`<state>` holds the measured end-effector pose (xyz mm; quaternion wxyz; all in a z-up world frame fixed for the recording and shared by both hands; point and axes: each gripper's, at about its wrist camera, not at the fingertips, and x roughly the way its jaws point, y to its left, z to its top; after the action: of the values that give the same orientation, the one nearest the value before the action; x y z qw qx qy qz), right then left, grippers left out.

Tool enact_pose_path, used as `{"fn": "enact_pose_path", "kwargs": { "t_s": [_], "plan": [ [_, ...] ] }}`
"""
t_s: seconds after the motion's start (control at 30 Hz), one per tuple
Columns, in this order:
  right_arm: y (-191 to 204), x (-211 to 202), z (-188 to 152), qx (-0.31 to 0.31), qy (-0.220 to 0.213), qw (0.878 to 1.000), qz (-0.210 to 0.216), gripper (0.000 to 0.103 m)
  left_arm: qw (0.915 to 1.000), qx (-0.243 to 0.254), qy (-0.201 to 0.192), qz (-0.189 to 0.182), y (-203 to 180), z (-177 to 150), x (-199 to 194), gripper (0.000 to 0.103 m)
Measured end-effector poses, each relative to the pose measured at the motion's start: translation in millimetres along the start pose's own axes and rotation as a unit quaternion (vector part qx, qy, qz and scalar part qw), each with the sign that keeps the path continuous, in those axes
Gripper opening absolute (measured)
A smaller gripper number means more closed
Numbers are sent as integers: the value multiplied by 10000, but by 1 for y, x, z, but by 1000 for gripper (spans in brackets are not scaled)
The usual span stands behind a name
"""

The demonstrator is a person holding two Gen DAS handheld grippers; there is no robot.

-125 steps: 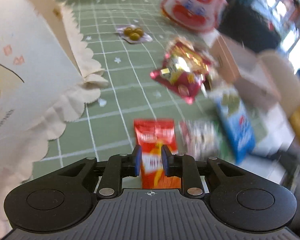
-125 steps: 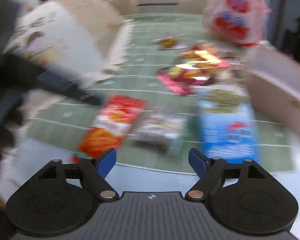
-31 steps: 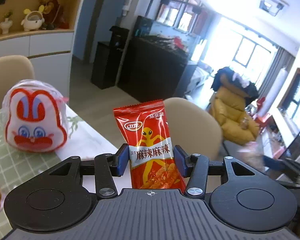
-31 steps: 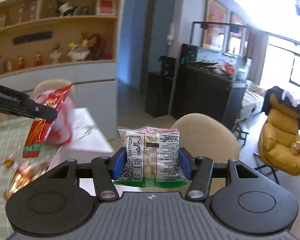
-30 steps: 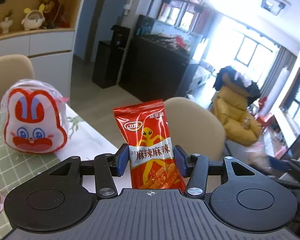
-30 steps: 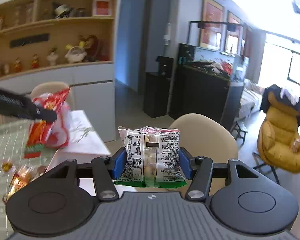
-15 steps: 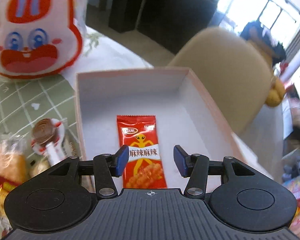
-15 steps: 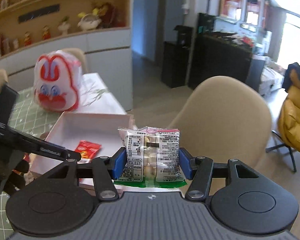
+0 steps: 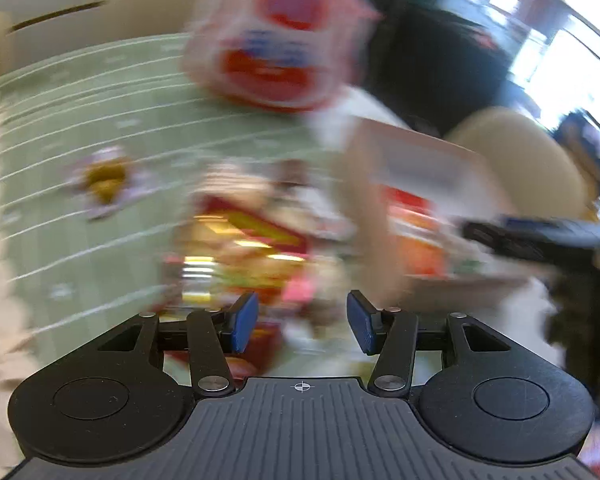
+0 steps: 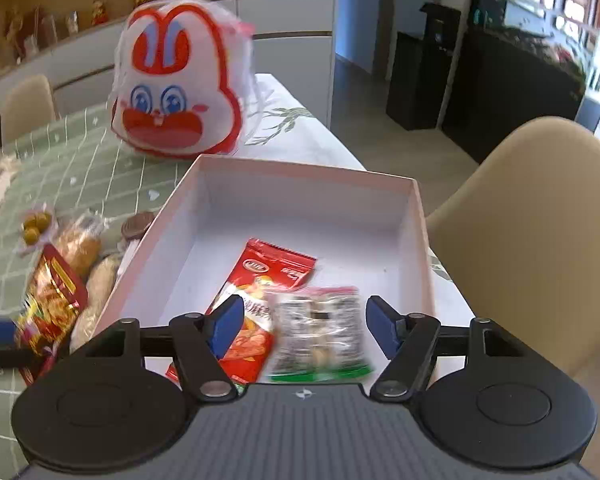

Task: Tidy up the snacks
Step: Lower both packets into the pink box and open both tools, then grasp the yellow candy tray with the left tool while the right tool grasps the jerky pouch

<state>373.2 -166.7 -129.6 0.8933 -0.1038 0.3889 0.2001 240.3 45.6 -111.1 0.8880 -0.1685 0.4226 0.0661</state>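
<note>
Half a second earlier your right gripper [image 10: 304, 330] was clamped on the white-and-green packet [image 10: 320, 336]; at this moment its blue pads stood apart with gaps on both sides, and the packet, blurred, sat between them over the near end of the pink box [image 10: 418, 216], overlapping the right edge of the red snack packet [image 10: 260, 300] that lay on the box floor. Your left gripper [image 9: 302, 322], which had hung open above that red packet inside the box, was now off to the box's left, jaws apart and holding nothing, over the heap of loose snacks [image 9: 240, 248] on the green checked tablecloth [image 9: 80, 120]; that view was heavily smeared, so exact contacts there could not be told. Relative to the box: the far half of its floor was bare white, its far and right walls stood clear of both packets, the rabbit-face bag [image 10: 176, 84] stood just beyond its far left corner, a beige chair [image 10: 540, 220] sat close against its right side past the table edge, and buns, a chocolate-coloured round and a small pack of green olives [image 10: 36, 226] crowded its left wall.
</note>
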Motion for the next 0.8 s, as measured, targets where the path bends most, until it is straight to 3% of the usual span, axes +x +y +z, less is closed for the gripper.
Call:
{"fn": "enact_pose_path", "kwargs": {
  "t_s": [0.1,0.2,0.27,0.57,0.7,0.8],
  "plan": [
    [19,-6,-4,-170,-150,9996,-166,68,9972,-486,-345,459,46,16,-2,54],
    [33,-25,-13,-171,-277,9994,-144,70,9922,-434,-783,873,78,40,3,54],
    [42,-34,-20,-121,-328,9994,-80,70,9902,-387,-846,1044,92,57,18,54],
    [51,-55,-54,144,-147,9997,-156,70,9878,207,-679,1386,111,86,87,54],
    [46,-65,-67,223,-114,9996,-139,70,9875,530,-656,1335,108,78,92,55],
    [42,-69,-75,328,-55,9994,127,70,9915,652,-476,1023,108,66,79,54]
  ]
}}
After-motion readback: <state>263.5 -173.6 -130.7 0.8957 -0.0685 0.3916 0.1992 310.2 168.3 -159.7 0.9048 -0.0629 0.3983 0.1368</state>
